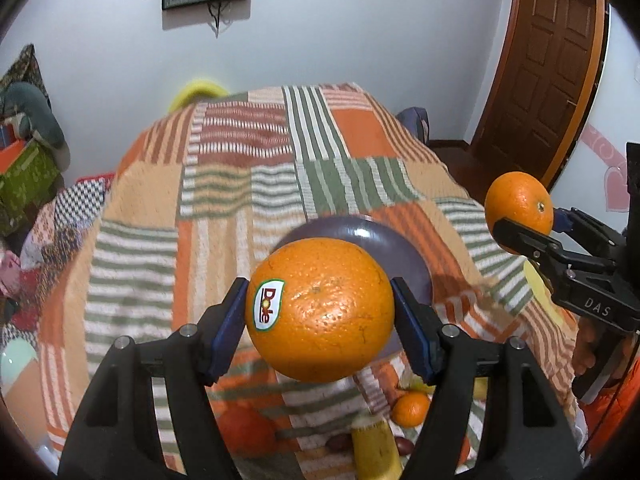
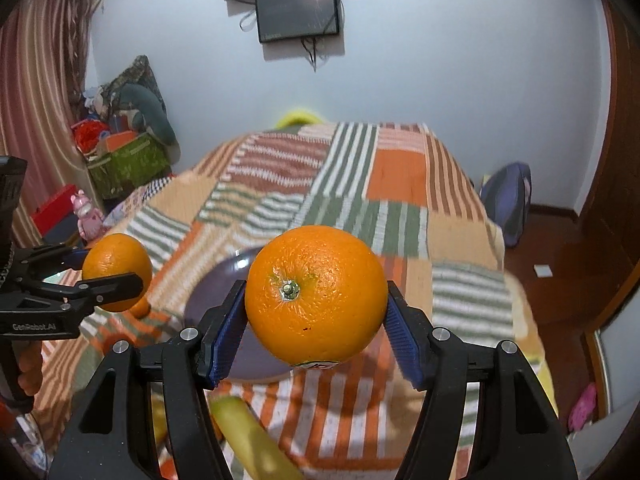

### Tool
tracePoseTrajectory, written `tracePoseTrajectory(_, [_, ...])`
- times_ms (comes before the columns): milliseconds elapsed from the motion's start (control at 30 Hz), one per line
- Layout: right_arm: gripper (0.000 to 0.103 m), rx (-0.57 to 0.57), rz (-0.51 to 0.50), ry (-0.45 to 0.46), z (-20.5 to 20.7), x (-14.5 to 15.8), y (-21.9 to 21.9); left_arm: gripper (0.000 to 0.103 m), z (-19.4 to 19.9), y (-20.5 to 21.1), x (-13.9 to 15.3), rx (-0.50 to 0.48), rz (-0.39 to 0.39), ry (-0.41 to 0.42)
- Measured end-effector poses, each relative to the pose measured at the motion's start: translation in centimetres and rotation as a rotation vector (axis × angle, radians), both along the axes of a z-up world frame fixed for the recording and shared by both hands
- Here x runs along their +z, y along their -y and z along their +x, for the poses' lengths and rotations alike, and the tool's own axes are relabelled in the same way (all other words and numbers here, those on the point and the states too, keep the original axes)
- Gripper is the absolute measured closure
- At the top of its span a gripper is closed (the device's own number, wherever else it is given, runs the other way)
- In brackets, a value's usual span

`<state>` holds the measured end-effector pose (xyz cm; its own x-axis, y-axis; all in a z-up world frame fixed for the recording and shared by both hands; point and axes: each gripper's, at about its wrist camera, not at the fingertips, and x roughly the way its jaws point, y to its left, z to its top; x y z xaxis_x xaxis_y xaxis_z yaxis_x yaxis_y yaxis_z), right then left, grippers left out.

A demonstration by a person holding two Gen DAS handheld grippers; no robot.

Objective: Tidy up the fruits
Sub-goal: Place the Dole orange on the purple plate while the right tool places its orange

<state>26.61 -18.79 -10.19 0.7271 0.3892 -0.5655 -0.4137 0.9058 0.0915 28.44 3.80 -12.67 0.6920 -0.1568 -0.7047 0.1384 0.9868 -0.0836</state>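
Black tongs of the left gripper (image 1: 320, 312) fill the foreground of its own view, their blue pads clenched on the stickered orange (image 1: 322, 310), which carries a Dole label on its left face and hangs above the table. From the right wrist this same pair shows at the left edge, gripping that fruit (image 2: 117, 271).

Largest below is the patchwork tablecloth (image 1: 240, 184), striped in orange, green and white; it runs back to a far edge near the wall, and most of its far half is bare cloth. Its right edge drops off toward the wooden floor (image 2: 552, 240) and the brown door (image 1: 552, 64).

On the cloth sits the purple plate (image 1: 360, 236), partly hidden behind the held fruit, with bare rim showing at its top.

Next, the right gripper (image 2: 316, 304) grasps the stem-end orange (image 2: 316, 296) between its blue pads, above the plate's right side; the left view shows this fruit (image 1: 519, 204) at the right.

Near the front edge lie a blurred banana (image 1: 376, 452), a small mandarin (image 1: 411, 409) and a reddish fruit (image 1: 246, 430).
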Motion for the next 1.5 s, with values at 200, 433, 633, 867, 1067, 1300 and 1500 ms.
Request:
tracePoseTrajectory(200, [0.041, 0.022, -0.012, 0.028, 2.1, 0.7, -1.6, 0.034, 2.0, -0.3, 0.9, 0.013, -0.012, 0.015])
tracePoseTrajectory(433, [0.041, 0.040, -0.058, 0.011, 5.0, -0.6, -3.9, 0.034, 5.6, -0.9, -0.5, 0.028, -0.037, -0.035])
tracePoseTrajectory(633, [0.041, 0.062, -0.091, -0.038, 6.4, -2.5, -5.0, 0.034, 8.4, -1.4, -3.7, 0.056, -0.037, -0.107])
tracePoseTrajectory(867, [0.041, 0.085, -0.135, -0.103, 7.8, -5.2, -5.6, 0.034, 11.4, -1.5, -7.6, 0.048, -0.053, -0.215])
tracePoseTrajectory(1067, [0.041, 0.100, -0.163, -0.153, 8.8, -7.3, -5.9, 0.034, 13.1, -1.0, -9.7, 0.031, -0.040, -0.269])
tracePoseTrajectory(1300, [0.041, 0.131, -0.177, -0.200, 9.6, -8.9, -6.1, 0.034, 14.5, -1.1, -10.4, 0.037, -0.060, -0.291])
tracePoseTrajectory(1500, [0.041, 0.142, -0.228, -0.198, 9.7, -10.1, -6.9, 0.034, 14.6, 0.0, -11.0, 0.029, -0.023, -0.288])
